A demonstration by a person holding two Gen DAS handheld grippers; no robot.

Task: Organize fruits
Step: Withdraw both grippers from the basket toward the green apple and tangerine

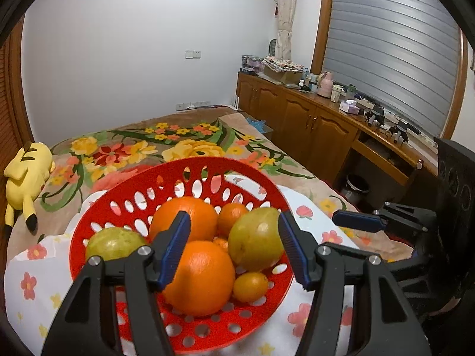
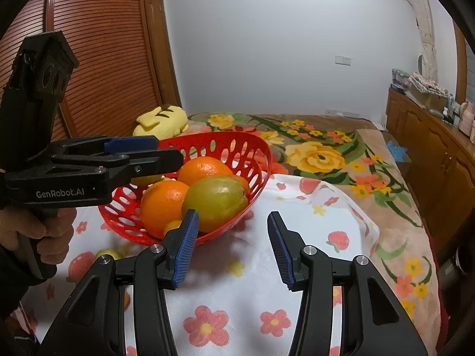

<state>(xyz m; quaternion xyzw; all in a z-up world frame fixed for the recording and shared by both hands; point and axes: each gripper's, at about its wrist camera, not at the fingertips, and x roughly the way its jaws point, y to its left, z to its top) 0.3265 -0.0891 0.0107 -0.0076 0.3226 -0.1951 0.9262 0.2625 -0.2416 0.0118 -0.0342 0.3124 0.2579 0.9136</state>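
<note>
A red perforated basket (image 1: pixel 124 204) (image 2: pixel 255 151) sits on a white flowered cloth (image 2: pixel 246 270) on the bed. It holds two big oranges (image 1: pixel 202 276) (image 1: pixel 190 216), two green-yellow pears (image 1: pixel 255 237) (image 1: pixel 114 243) and some small oranges (image 1: pixel 251 286). My left gripper (image 1: pixel 234 249) is open and empty, hovering above the basket; it also shows in the right wrist view (image 2: pixel 142 151). My right gripper (image 2: pixel 231 249) is open and empty, just right of the basket, above the cloth. A small yellow-green fruit (image 2: pixel 107 253) lies on the cloth left of my right gripper.
A yellow plush toy (image 1: pixel 26 178) (image 2: pixel 161 120) lies at the far left of the flowered blanket (image 1: pixel 178 142). A wooden cabinet (image 1: pixel 311 118) with clutter on top runs along the right, under a shuttered window. A slatted wooden wardrobe (image 2: pixel 104 68) stands left.
</note>
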